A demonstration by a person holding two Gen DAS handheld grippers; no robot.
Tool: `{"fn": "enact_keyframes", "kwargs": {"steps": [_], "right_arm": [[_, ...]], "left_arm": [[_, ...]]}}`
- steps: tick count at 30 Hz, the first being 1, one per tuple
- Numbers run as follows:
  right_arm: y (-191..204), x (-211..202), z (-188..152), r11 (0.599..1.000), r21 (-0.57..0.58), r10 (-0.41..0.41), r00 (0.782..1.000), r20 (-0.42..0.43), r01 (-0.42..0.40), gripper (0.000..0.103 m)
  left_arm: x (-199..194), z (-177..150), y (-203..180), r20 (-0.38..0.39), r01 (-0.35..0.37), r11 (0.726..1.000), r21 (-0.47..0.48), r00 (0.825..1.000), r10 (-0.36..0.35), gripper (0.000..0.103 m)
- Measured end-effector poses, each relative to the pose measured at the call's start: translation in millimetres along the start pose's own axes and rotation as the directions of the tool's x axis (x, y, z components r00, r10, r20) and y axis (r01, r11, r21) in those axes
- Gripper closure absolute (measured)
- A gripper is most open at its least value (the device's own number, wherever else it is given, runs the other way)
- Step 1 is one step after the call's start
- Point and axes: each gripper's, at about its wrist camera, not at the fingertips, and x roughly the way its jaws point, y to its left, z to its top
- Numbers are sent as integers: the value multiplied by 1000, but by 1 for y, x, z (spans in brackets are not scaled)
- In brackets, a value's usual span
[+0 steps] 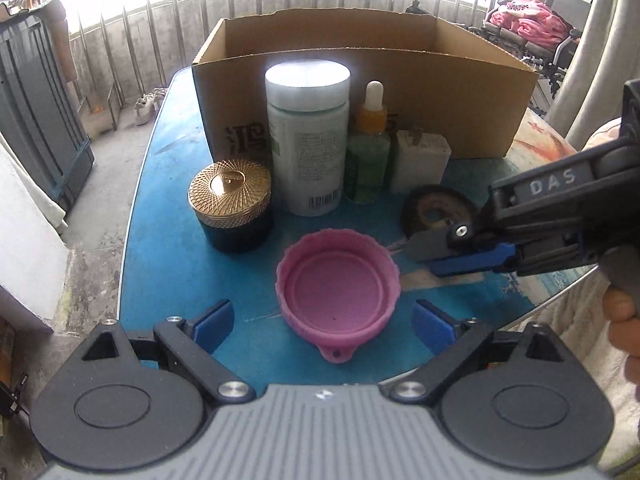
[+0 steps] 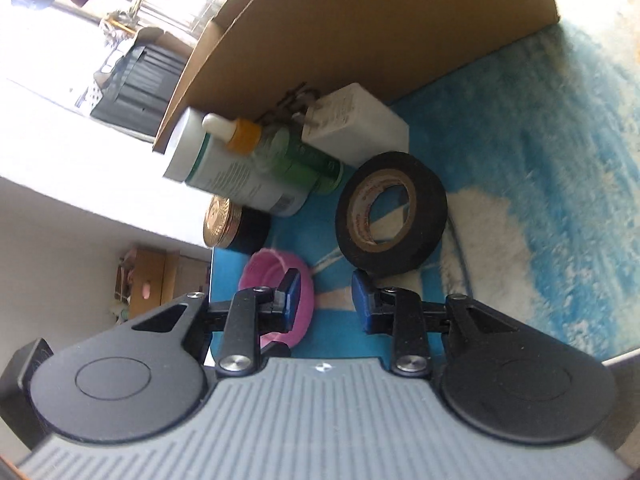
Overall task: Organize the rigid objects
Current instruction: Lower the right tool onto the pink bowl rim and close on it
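Left wrist view has us poised over the pink cup (image 1: 338,282), our left gripper (image 1: 323,322) spread wide with the cup between its pads but untouched; the cup sits on the blue table (image 1: 168,216), in front of the cardboard box (image 1: 360,60). Our right gripper (image 2: 326,294) is narrowed with nothing between its pads, just short of the tape roll (image 2: 390,212). We judge the cup's soft wall could buckle or skid if we squeeze off-centre; the two grippers, close together, might collide. The box's inside is hidden; the bottle labels are unreadable; the jar (image 1: 232,204) is half covered in the right view.
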Motion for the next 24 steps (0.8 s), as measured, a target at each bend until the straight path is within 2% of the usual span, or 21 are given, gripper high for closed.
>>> {"fn": "enact_keyframes", "kwargs": {"steps": [5, 9, 15, 24], "right_arm": [[13, 6, -1, 999, -45, 25, 999, -43, -27, 74], [24, 16, -4, 994, -105, -17, 998, -56, 11, 74], [30, 22, -5, 988, -150, -26, 998, -63, 17, 74], [25, 9, -8, 981, -188, -51, 998, -46, 42, 76]], "left_arm": [[4, 0, 0, 4, 7, 1000, 7, 1000, -7, 9], [8, 0, 0, -5, 12, 1000, 9, 1000, -12, 18], [14, 2, -8, -22, 19, 1000, 21, 1000, -18, 31], [10, 3, -29, -13, 22, 996, 82, 1000, -21, 31]]}}
